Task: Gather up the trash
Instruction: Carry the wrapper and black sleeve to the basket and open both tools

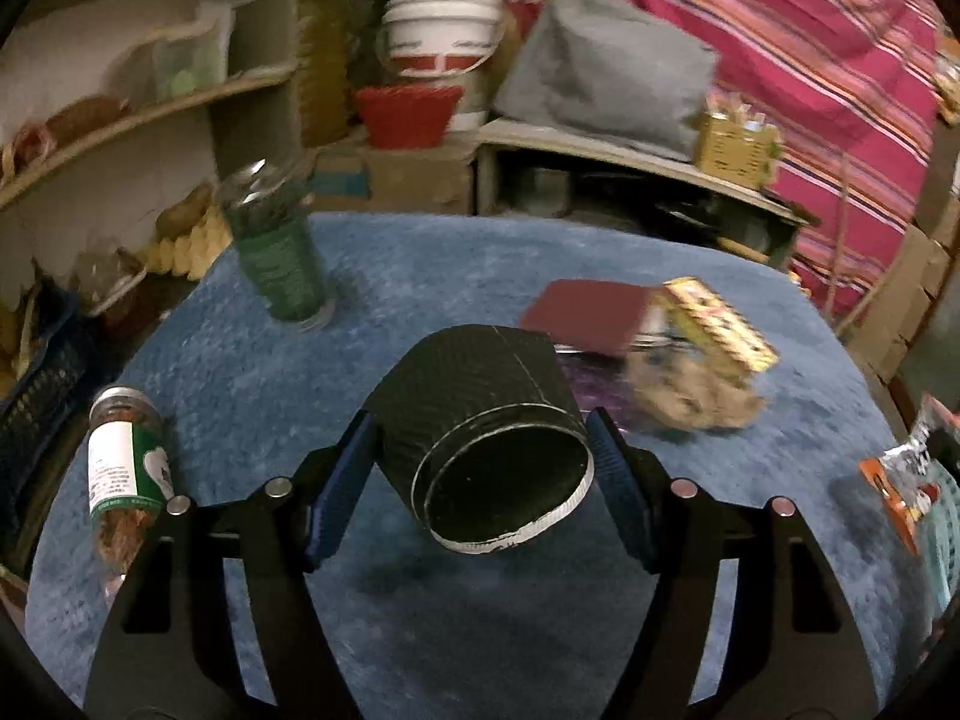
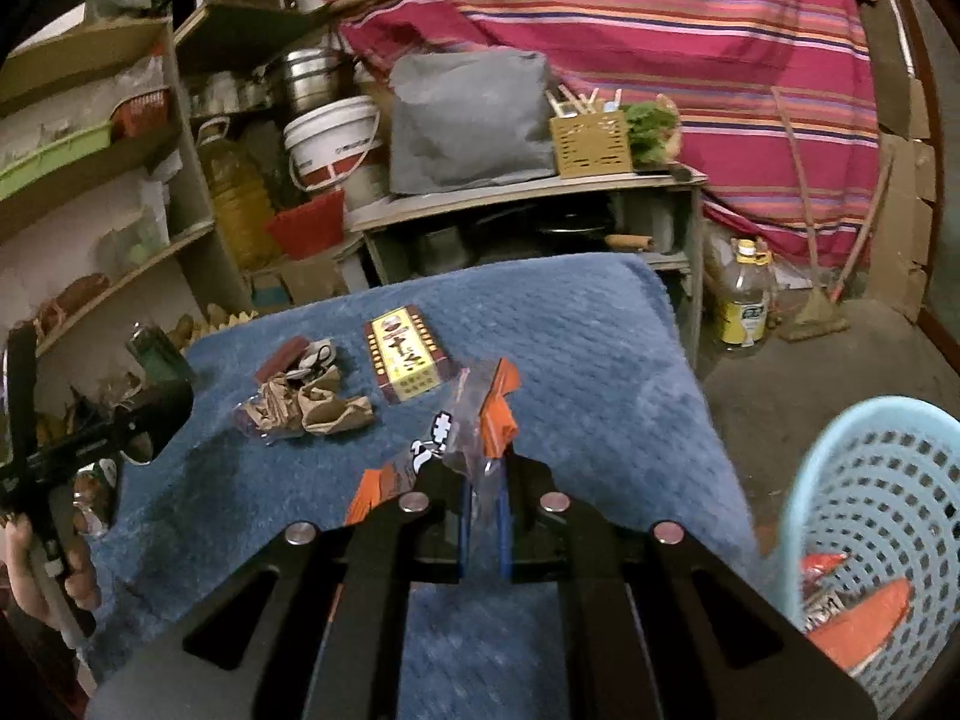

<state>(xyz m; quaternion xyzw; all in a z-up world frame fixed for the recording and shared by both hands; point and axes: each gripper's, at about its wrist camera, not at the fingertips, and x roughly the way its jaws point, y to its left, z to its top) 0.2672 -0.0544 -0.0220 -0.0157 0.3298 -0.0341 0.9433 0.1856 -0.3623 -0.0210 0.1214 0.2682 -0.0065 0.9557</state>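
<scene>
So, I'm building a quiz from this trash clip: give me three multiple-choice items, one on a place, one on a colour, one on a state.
1. Where is the light-blue perforated plastic basket?
A. right of the table B. on the shelf C. on the blue cloth

2. What colour is the cylinder tub between the left gripper fingers?
A. white B. black C. red

3. The right gripper is:
A. wide open B. shut on the orange-and-clear plastic wrapper C. out of view

Answers: A, basket stands past the table edge; B, dark woven surface; B, pads pinch the wrapper.

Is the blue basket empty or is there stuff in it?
Not empty. The light blue plastic basket already has an orange wrapper lying in its bottom, seen in the right wrist view.
</scene>
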